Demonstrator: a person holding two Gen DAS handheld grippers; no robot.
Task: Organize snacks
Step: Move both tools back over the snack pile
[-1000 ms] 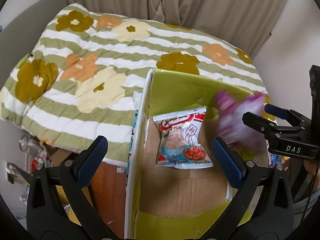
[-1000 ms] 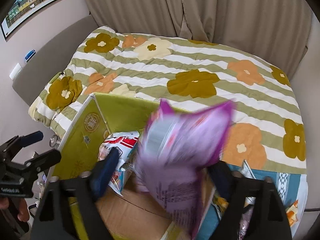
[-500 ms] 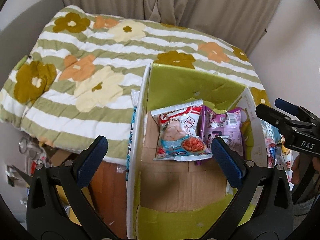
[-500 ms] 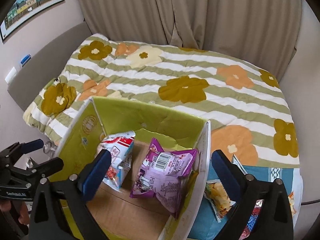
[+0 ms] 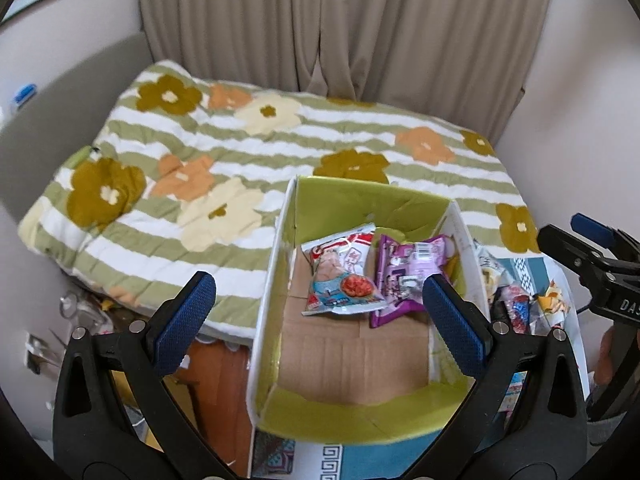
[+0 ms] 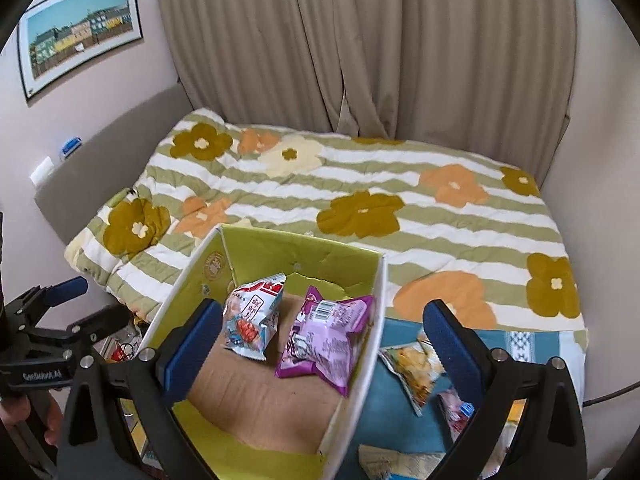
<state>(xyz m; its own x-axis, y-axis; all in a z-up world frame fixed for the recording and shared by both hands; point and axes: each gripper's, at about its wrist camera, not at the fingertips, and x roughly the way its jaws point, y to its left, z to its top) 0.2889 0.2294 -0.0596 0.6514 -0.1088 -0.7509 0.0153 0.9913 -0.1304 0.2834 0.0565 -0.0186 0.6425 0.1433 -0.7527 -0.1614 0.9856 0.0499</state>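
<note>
Left wrist view shows the left gripper (image 5: pixel 318 312) with its blue-padded fingers spread wide and holding nothing, above an open cardboard box with green inner walls (image 5: pixel 362 206). On the brown floor of this box lie two snacks side by side, touching: a white and light-blue snack bag with a red picture (image 5: pixel 340 280) at the left, and a purple snack bag with a barcode (image 5: pixel 404 276) at the right, near the far wall. The right gripper (image 6: pixel 322 342) is also spread and empty. Outside the box, on a blue patterned cloth (image 6: pixel 384 396), rests a clear bag of yellow chips (image 6: pixel 414 366) with other small packets. Behind is a bed with a green-striped flower quilt (image 6: pixel 360 184).
</note>
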